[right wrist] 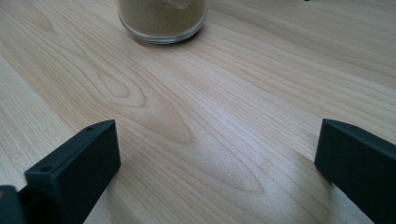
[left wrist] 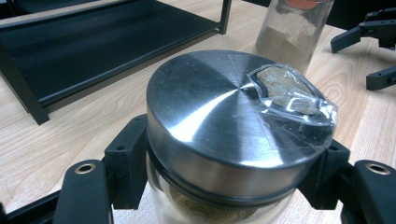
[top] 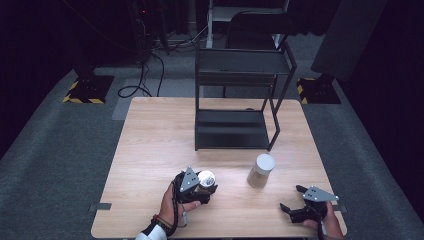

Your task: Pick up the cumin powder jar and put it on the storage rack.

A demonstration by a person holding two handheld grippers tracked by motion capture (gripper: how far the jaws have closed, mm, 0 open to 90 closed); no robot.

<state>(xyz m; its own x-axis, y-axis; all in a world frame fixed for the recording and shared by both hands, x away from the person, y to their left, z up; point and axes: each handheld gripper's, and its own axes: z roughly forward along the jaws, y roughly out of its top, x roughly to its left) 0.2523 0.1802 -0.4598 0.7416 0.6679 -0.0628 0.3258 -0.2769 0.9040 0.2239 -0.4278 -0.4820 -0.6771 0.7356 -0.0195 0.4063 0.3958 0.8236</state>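
Note:
A glass jar with a shiny steel lid stands near the table's front, left of centre. My left gripper is shut on it, both black pads pressing the glass just under the lid. A clear window on the lid shows brownish contents. A second jar of tan powder with a pale lid stands to its right. My right gripper rests low over the wood at the front right, open with nothing between its jaws; it also appears in the left gripper view.
A black two-tier metal rack stands at the back middle of the wooden table. A dark chair is behind the table. Cables and yellow-black marked stands lie on the grey floor.

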